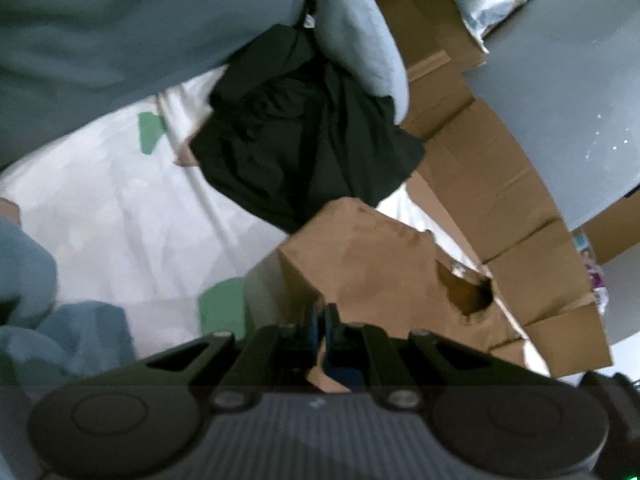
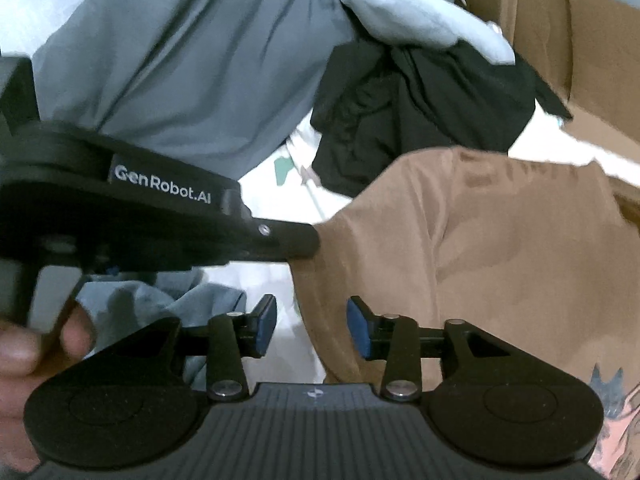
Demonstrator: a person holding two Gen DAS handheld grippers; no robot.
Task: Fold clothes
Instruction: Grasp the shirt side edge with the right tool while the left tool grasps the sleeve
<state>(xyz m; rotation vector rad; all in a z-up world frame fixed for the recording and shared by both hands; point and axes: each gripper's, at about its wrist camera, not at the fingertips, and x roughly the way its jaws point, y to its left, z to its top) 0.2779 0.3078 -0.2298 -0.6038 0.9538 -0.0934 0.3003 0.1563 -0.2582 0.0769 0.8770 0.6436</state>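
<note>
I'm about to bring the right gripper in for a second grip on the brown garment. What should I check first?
1. Left gripper shut on the brown garment edge: ok.
2. Right gripper open, nothing pinched between its fingers: ok.
3. Brown garment edge lying inside the right fingers' gap: cannot tell.
4. Brown garment spread flat: not ok, it hangs draped and creased.
5. Black garment clear of the brown one: cannot tell.
</note>
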